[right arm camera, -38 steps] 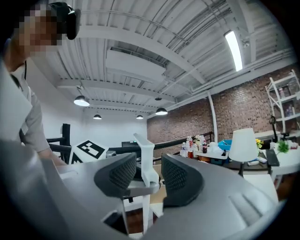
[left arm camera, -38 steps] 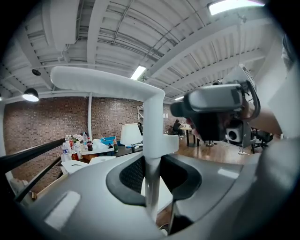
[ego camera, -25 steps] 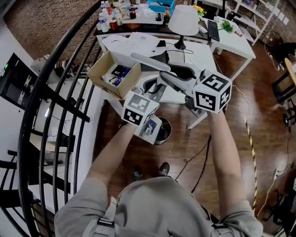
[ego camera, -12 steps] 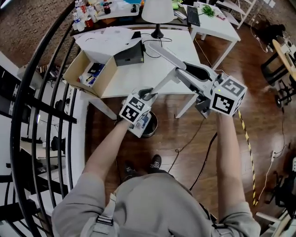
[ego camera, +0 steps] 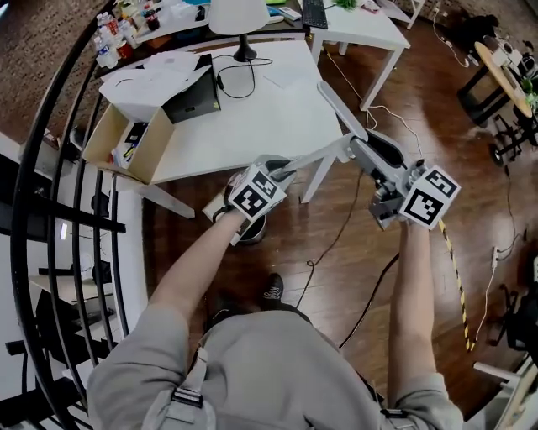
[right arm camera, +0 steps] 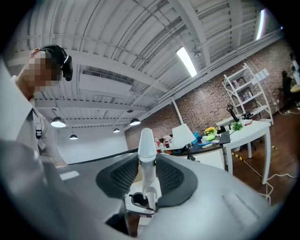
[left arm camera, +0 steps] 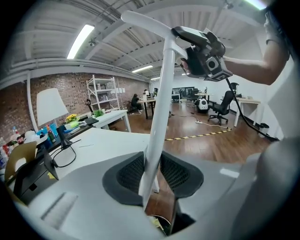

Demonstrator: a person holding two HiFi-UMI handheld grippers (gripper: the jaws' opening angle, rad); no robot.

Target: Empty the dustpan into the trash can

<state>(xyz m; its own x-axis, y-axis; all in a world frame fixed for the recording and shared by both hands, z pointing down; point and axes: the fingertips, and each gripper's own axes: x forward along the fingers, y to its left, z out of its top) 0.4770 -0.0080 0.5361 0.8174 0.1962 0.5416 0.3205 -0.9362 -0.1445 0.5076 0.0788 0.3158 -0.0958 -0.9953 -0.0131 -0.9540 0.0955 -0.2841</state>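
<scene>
The left gripper [left arm camera: 152, 176], jaws just tightened on the white shaft [left arm camera: 157, 126], sits over the trash can [ego camera: 250, 233], and the right gripper [right arm camera: 146, 179] clamps the tapered handle [right arm camera: 146, 145], so I can presumably control tipping.

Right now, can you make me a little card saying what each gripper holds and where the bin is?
Left gripper: jaws have just been closing, clamped on a white pole
Right gripper: jaws clamped on a white handle, which the pole meets
Trash can: on the wood floor, under the left gripper, mostly hidden
Table: white, beyond the can, with a lamp
</scene>
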